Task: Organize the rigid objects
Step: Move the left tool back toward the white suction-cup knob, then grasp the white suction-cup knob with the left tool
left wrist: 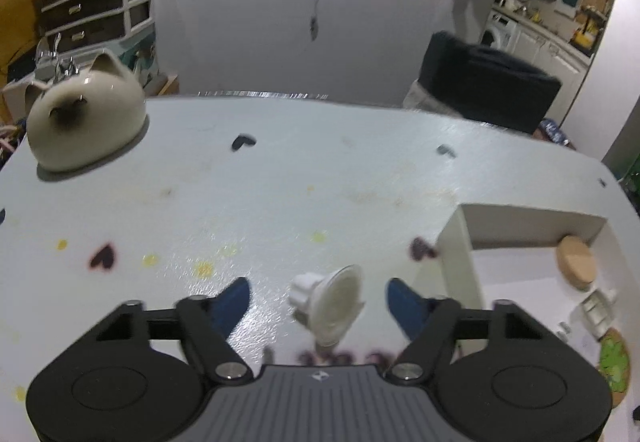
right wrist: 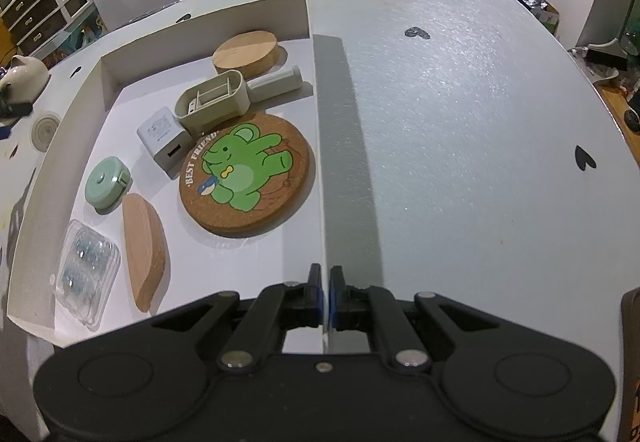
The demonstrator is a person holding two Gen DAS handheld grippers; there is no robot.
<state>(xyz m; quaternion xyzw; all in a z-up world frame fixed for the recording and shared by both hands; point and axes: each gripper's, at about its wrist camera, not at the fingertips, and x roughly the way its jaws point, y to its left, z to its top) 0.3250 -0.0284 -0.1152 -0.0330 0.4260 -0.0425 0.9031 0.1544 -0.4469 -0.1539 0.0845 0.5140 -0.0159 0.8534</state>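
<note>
I hold the left gripper (left wrist: 318, 292) with jaws released astride the white suction cup (left wrist: 332, 302) (axis roughly crosswise); right gripper (right wrist: 325, 292) clenches the box wall (right wrist: 320, 178).

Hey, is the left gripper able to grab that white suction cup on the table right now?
Probably yes. The white suction cup lies between the left gripper's open blue fingers, with nothing on the table blocking it; the pads don't touch it yet.
</note>
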